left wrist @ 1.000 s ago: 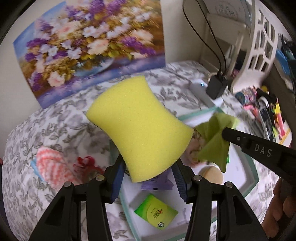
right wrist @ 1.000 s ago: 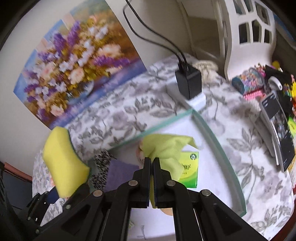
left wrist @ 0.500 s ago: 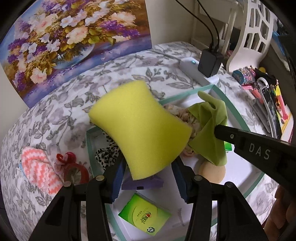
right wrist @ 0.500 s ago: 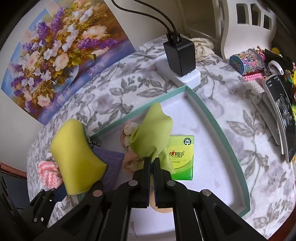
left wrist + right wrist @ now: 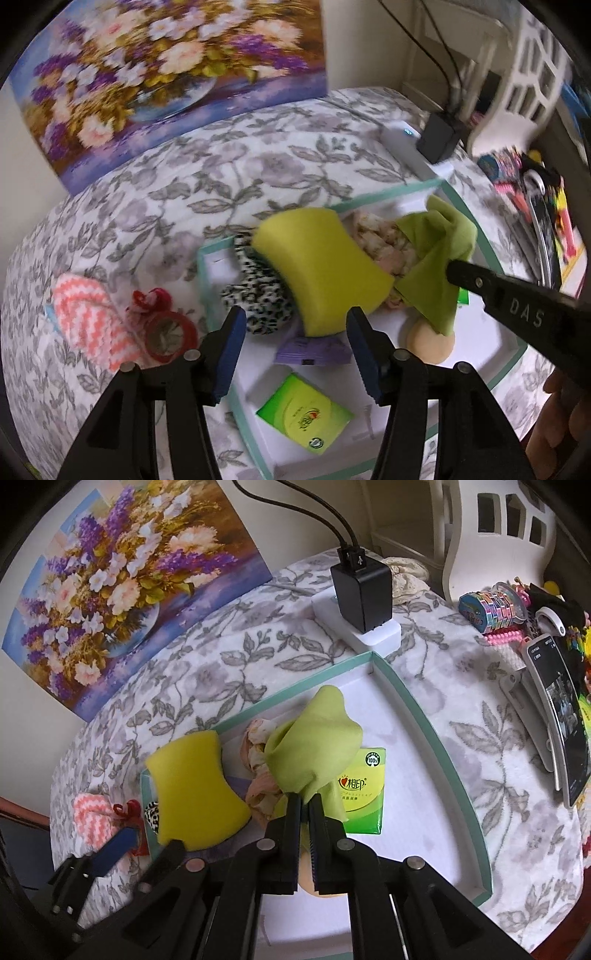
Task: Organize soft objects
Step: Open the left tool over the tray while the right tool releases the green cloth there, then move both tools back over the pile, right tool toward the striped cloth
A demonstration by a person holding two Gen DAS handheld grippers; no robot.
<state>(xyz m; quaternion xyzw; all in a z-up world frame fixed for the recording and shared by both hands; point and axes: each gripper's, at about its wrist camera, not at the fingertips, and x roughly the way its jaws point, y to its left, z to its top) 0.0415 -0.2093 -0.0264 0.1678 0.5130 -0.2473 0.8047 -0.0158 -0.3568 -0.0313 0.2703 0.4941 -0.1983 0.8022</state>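
yellow sponge free btwn just-opening left gripper jaws.

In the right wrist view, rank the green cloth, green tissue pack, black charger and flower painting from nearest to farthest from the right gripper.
1. green cloth, pinched in the right gripper
2. green tissue pack, just right, in the tray
3. black charger, beyond the tray
4. flower painting, against the wall, left

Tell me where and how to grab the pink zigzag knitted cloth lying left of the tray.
Probably best: pinch the pink zigzag knitted cloth across its narrow width near the rounded far end, coming straight down. It lies flat and elongated on the floral tablecloth, and that end is clear of the red ribboned ring beside its near part.
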